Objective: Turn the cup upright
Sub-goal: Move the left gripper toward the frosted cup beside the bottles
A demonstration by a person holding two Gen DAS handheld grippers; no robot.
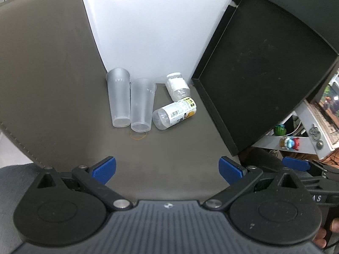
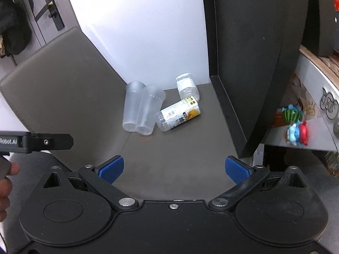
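Note:
Two frosted clear plastic cups lie on their sides, side by side, on the grey mat (image 1: 53,74): one to the left (image 1: 118,97) and one to the right (image 1: 142,105), their bases toward me. They also show in the right wrist view, left cup (image 2: 131,108) and right cup (image 2: 149,110). My left gripper (image 1: 167,170) is open and empty, well short of the cups. My right gripper (image 2: 173,169) is open and empty, also well back from them.
A labelled clear bottle (image 1: 174,113) lies next to the right cup, and a small clear jar (image 1: 178,86) lies behind it. A yellow rubber band (image 1: 138,135) lies in front of the cups. A black tray (image 1: 264,69) leans at the right. A white wall stands behind.

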